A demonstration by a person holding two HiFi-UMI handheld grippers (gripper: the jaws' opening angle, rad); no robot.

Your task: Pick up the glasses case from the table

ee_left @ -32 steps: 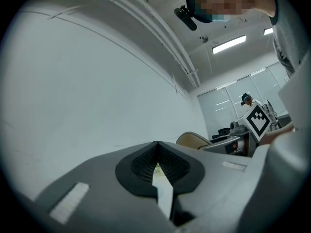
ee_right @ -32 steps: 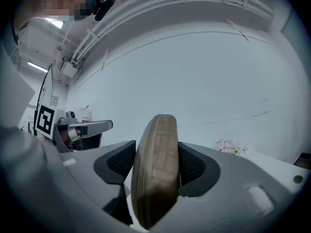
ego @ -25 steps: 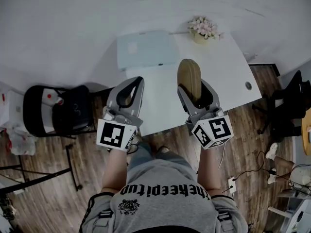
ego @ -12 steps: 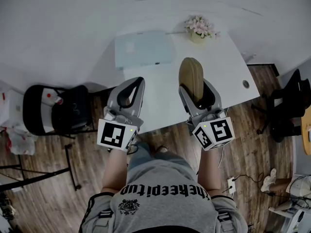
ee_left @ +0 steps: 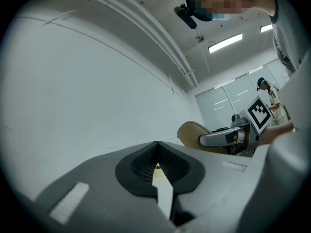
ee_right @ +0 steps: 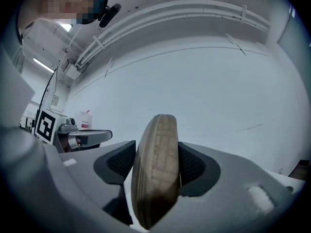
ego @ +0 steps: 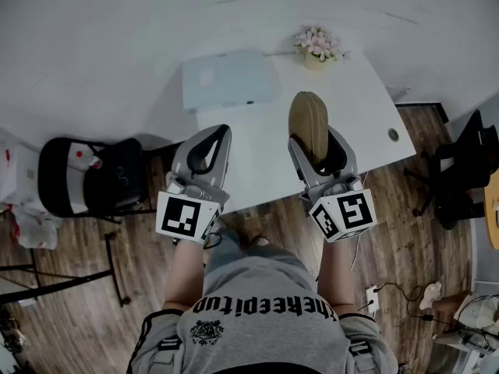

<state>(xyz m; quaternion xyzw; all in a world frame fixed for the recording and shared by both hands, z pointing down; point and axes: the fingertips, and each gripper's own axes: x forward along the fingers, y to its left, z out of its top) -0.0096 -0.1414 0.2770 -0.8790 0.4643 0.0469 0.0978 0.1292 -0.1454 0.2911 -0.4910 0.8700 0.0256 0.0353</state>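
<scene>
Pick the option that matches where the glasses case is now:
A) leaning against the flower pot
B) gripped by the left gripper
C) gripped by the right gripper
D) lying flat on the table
C: the tan glasses case stands edge-on, clamped between the fingers of the right gripper, while the left gripper is shut on nothing.

Glasses case [ego: 306,121]: lower end hidden between right gripper's [ego: 316,142] jaws. Table [ego: 366,115]: near edge partly behind that gripper. Black chair [ego: 461,170]: cut off at right edge.
</scene>
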